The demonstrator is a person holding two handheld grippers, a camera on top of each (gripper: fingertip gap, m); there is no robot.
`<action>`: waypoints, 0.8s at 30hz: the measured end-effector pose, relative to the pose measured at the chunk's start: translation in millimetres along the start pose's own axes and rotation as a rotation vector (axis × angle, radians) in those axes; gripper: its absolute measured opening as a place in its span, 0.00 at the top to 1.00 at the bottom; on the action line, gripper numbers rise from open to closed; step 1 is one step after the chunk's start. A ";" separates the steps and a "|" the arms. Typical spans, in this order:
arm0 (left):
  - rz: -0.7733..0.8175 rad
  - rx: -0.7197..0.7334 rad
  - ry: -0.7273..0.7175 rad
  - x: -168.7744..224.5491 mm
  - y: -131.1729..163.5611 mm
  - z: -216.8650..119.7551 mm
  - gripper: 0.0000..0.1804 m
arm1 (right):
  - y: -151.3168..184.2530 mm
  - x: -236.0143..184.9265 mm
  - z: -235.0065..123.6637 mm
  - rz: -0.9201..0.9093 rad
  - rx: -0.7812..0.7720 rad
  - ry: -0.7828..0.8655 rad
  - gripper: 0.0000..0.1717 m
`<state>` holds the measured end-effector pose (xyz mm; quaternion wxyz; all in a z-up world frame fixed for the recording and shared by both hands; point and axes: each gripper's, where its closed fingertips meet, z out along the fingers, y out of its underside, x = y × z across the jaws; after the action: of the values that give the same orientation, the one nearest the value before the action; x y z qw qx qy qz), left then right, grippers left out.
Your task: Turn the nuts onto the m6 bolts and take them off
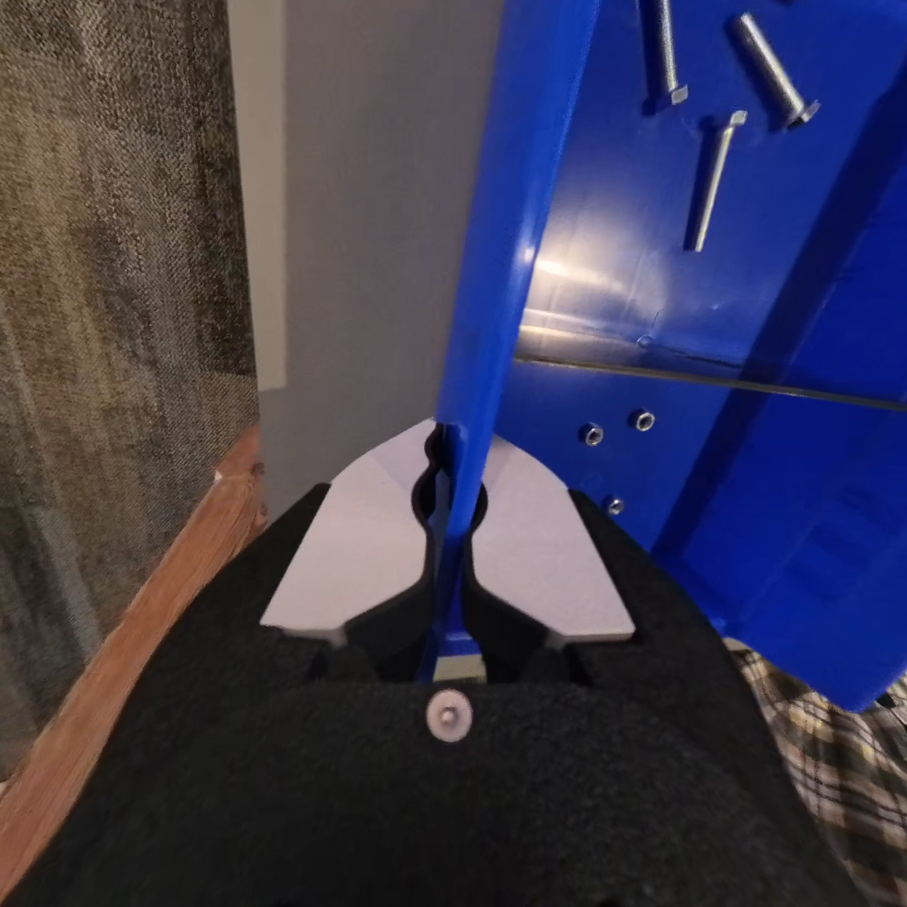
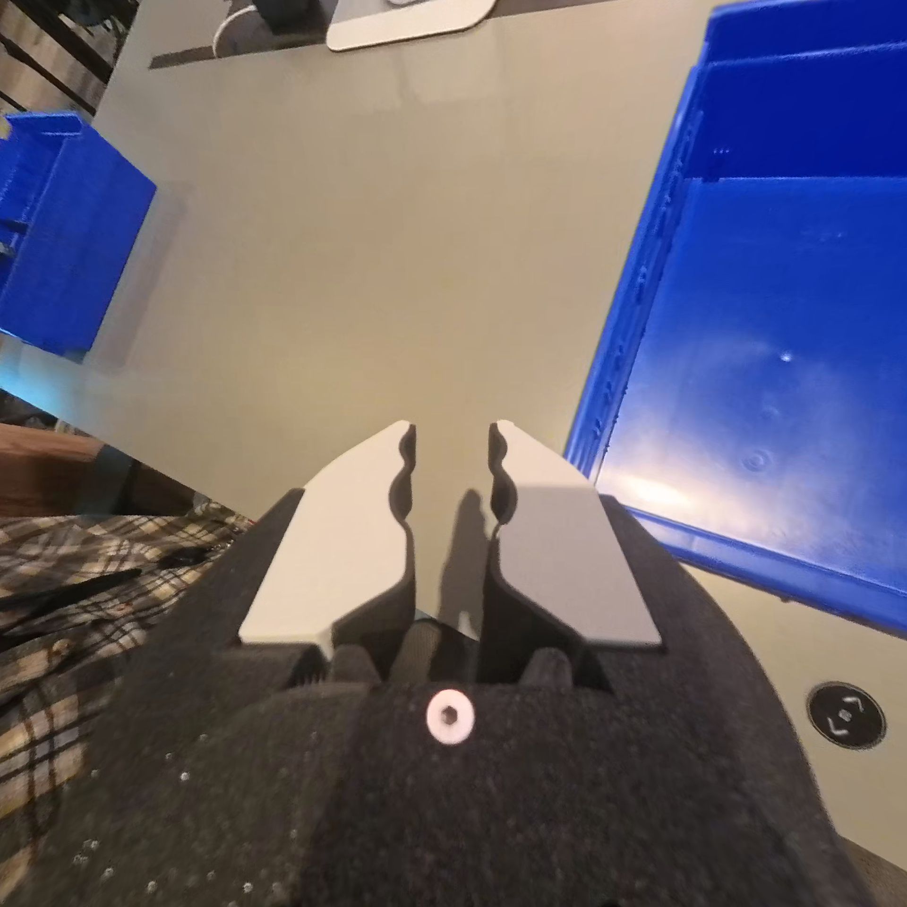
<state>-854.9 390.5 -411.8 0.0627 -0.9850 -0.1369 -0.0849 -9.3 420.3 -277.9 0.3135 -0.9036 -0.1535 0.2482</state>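
While clamped: left tool (image 1: 454,471), bin wall (image 1: 483,294)

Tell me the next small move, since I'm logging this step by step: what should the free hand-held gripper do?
Probably reach the open right hand-held gripper into the blue bin for a bolt. It is empty over the table, while the left hand-held gripper clamps the bin's wall, bolts and nuts loose inside.

I see three long silver steel hex-head bolts (image 1: 706,181) lying loose on the floor of my tilted blue plastic bin's (image 1: 613,294) far compartment. Three small silver nuts (image 1: 591,435) sit apart in the near compartment, none threaded on.
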 end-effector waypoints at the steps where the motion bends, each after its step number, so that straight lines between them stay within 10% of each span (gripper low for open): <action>1: -0.001 0.006 0.004 -1.5 -1.9 0.2 0.97 | -1.4 -3.5 1.8 -0.003 -0.004 0.000 0.84; 16: -0.035 0.068 0.032 -19.2 -11.5 -4.6 0.95 | -2.3 -26.2 14.0 -0.033 -0.029 -0.009 0.81; 24: 0.008 0.287 -0.063 -29.7 -34.1 -71.8 0.50 | -2.0 -4.9 -4.8 -0.028 0.051 0.106 0.66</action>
<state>-903.4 404.8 -343.6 0.1987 -0.9686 -0.1455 -0.0331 -11.0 417.3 -271.6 0.3474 -0.9051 -0.1428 0.1993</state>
